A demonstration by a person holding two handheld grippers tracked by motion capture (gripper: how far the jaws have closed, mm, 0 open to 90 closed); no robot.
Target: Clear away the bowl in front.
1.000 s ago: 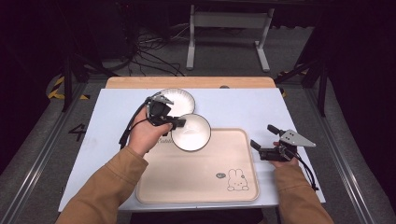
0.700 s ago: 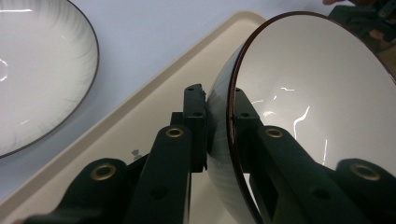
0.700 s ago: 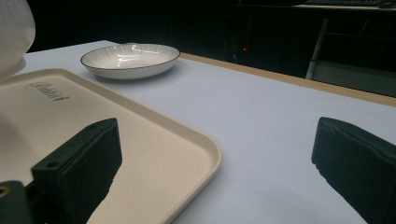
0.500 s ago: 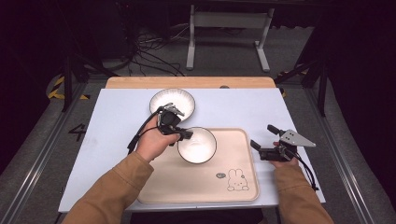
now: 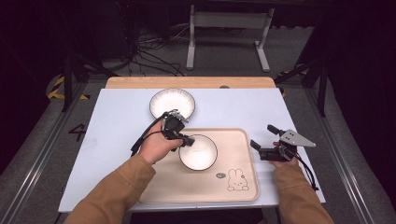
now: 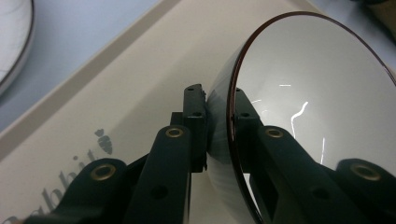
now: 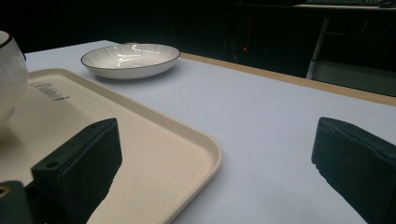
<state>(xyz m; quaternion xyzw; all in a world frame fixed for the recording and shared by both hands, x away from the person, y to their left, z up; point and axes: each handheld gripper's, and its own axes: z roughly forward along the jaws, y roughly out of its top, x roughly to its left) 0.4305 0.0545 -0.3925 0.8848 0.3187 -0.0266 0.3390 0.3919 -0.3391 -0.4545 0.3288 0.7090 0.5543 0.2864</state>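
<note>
Carrying the bowl (image 5: 198, 152) clamped by its rim in your left gripper (image 5: 186, 140), you moved it from the plate (image 5: 172, 103) onto the tray (image 5: 243, 140); release came next. Your right gripper (image 5: 265, 143) waited beside the tray, jaws spread.

Tan sleeves; black left gripper (image 5: 187, 140), brass screws; right gripper (image 5: 264, 142), grey three-cornered plate, black cables.

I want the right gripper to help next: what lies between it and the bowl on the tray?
Only bare tray separates the right gripper from the bowl, as the high view shows.
</note>
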